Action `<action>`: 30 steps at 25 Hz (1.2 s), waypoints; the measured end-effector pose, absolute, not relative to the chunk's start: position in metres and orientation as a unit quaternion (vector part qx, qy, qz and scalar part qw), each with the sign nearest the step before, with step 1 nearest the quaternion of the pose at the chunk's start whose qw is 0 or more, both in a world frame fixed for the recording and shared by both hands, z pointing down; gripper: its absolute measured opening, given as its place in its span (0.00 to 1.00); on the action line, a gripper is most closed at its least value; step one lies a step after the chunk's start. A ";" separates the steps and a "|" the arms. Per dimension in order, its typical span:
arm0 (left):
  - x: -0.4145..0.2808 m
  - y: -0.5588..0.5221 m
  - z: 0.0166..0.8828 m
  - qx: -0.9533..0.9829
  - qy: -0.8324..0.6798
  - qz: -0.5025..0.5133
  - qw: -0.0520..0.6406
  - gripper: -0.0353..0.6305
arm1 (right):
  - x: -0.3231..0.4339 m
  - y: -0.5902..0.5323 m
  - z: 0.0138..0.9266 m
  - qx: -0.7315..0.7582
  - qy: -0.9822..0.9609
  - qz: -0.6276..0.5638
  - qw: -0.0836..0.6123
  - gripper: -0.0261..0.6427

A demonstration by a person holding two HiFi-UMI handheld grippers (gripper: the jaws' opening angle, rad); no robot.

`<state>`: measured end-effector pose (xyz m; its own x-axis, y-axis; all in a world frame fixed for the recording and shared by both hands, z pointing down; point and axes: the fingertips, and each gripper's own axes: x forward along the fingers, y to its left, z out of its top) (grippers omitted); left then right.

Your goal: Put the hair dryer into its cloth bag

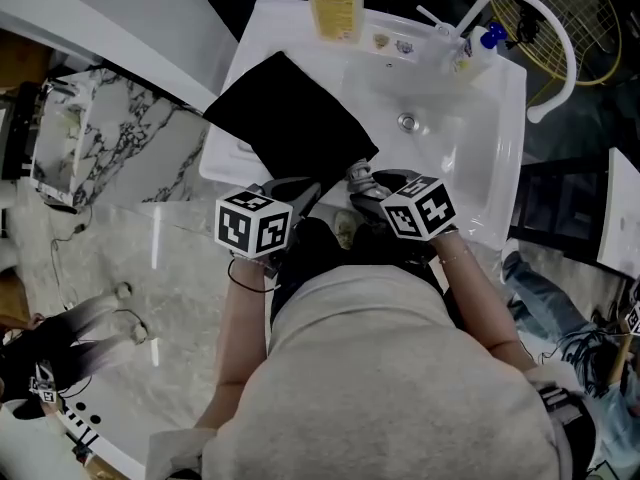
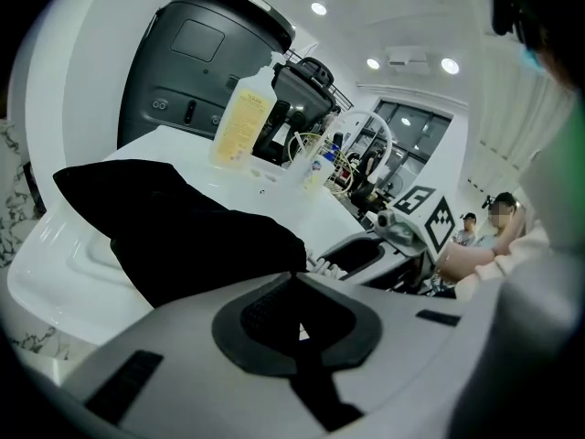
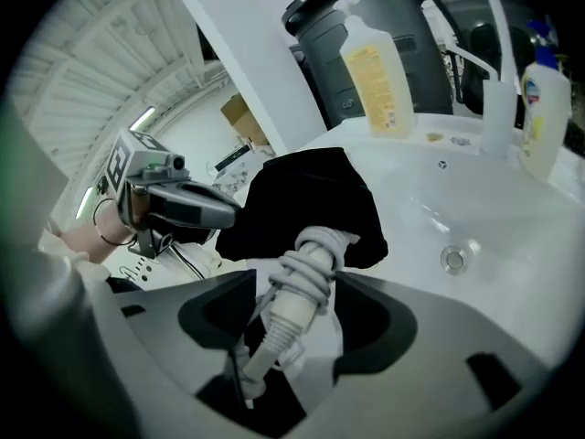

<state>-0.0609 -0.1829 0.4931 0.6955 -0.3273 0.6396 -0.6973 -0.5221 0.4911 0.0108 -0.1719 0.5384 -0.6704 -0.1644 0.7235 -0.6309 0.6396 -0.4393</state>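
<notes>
head view steeply down on the sink [image 1: 455, 158]; both gripper views low, close across that sink and cloth bag [image 1: 290, 118]

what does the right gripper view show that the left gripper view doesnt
Only the right gripper view: the white hair dryer handle, cord wound round it, whole between the right claw's open jaws; the round metal sink drain. Only the left gripper view: the right gripper's black-and-white marker cube. Both: the black cloth bag on the white sink, the yellow-labelled plastic bottle, a bit of that cord.
</notes>
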 end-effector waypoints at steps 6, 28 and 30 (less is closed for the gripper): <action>-0.059 -0.179 0.495 0.837 -0.305 0.234 0.390 0.07 | 0.011 -0.172 0.542 0.237 -0.840 0.372 0.317 0.44; -0.079 -0.158 0.495 0.824 -0.326 0.209 0.413 0.07 | -0.043 -0.219 0.535 0.217 -0.887 0.301 0.274 0.39; -0.080 -0.159 0.492 0.826 -0.328 0.206 0.409 0.07 | -0.046 -0.227 0.533 0.226 -0.888 0.303 0.260 0.39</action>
